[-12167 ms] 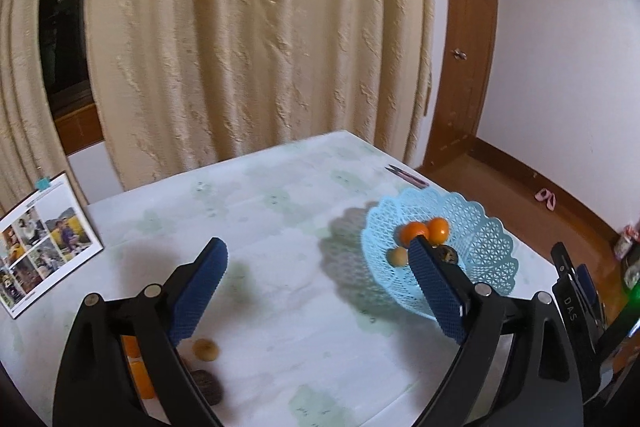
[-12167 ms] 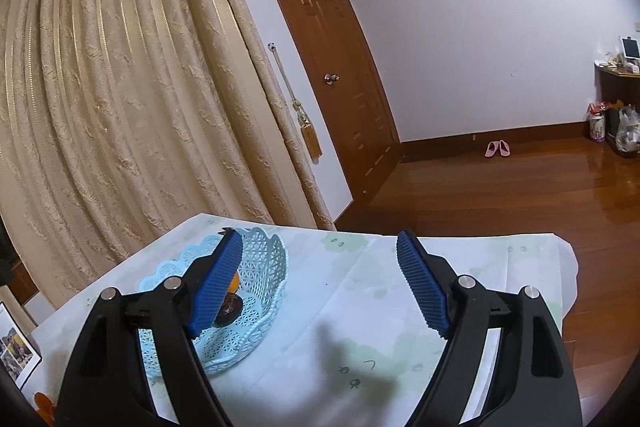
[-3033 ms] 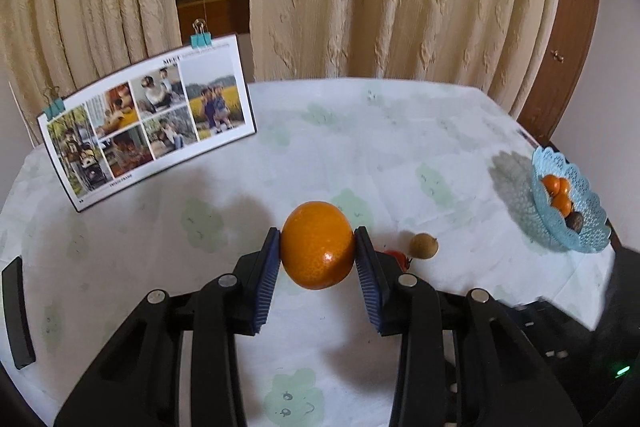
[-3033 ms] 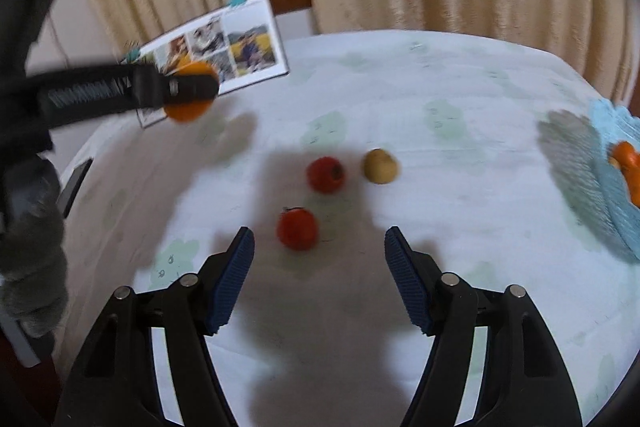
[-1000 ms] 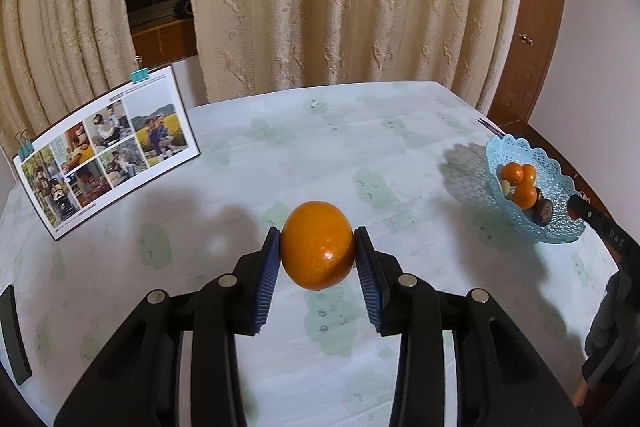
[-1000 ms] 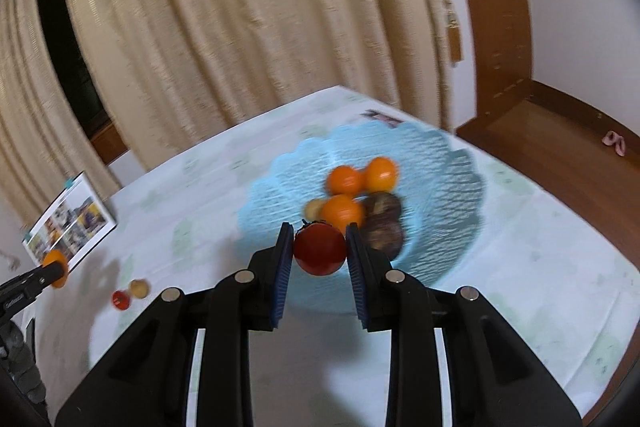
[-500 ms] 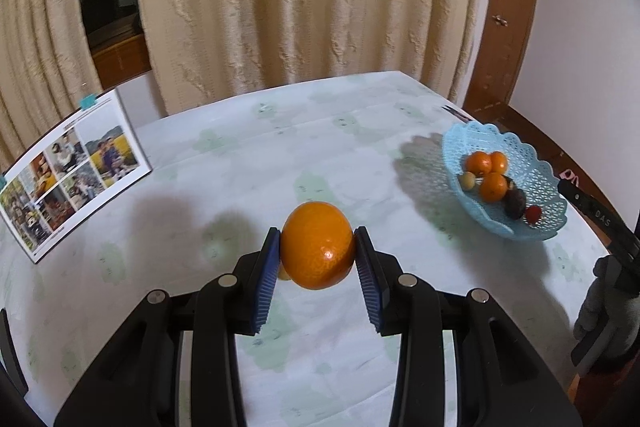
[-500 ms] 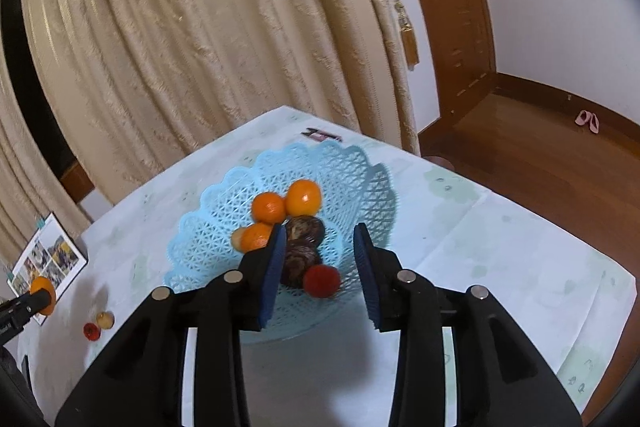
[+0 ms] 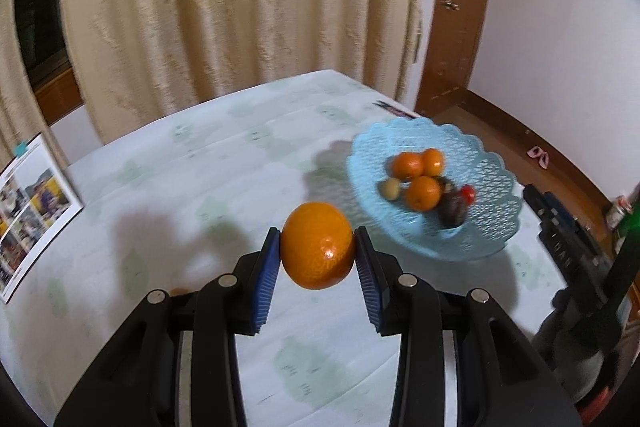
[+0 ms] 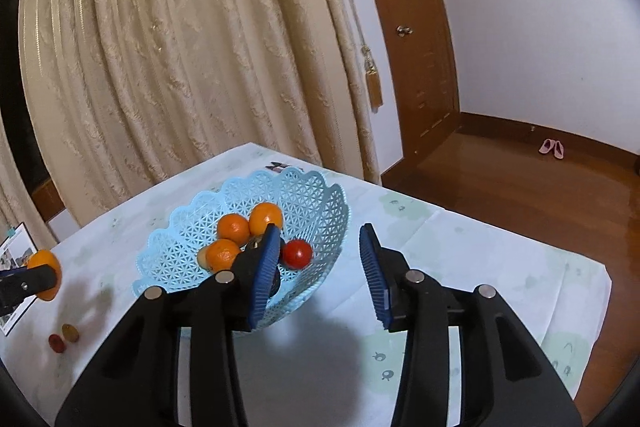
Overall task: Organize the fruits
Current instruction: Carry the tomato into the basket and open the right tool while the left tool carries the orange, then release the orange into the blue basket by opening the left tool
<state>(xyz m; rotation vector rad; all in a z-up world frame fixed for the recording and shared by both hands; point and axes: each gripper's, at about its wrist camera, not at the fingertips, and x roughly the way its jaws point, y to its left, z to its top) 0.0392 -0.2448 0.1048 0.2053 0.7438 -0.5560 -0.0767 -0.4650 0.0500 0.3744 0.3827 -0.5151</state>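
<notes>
Orange and round, the big orange (image 9: 317, 245) sits clamped between the blue pads of our left tongs (image 9: 316, 269), carried clear above the worktop (image 9: 224, 163) so it cannot roll. It is squeezed across its widest part, which we judge keeps it steady while we bring it toward the basket (image 9: 492, 187).

The pale blue basket stands close to the worktop's far right corner, its lattice wall rising enough to keep loose fruit from rolling out. Inside lie three small oranges (image 10: 234, 229), a little yellowish fruit half hidden behind them, something dark, and the tomato (image 10: 296, 254) resting on the basket's near slope.

Our right tongs (image 10: 320, 267) have just been opening, and nothing is between the pads now; the tomato lies beyond them, free of both. They hang over the basket's near rim, jaws apart, which we read as a release just finished and a reason to pull back and make room.

Toward the worktop's left edge a small red fruit (image 10: 56, 343) and a brownish one (image 10: 69, 332) lie side by side, not yet gathered. A photo calendar (image 9: 28, 211) leans at that edge, well away from the basket. By our judgement the big orange goes in next, then those two.
</notes>
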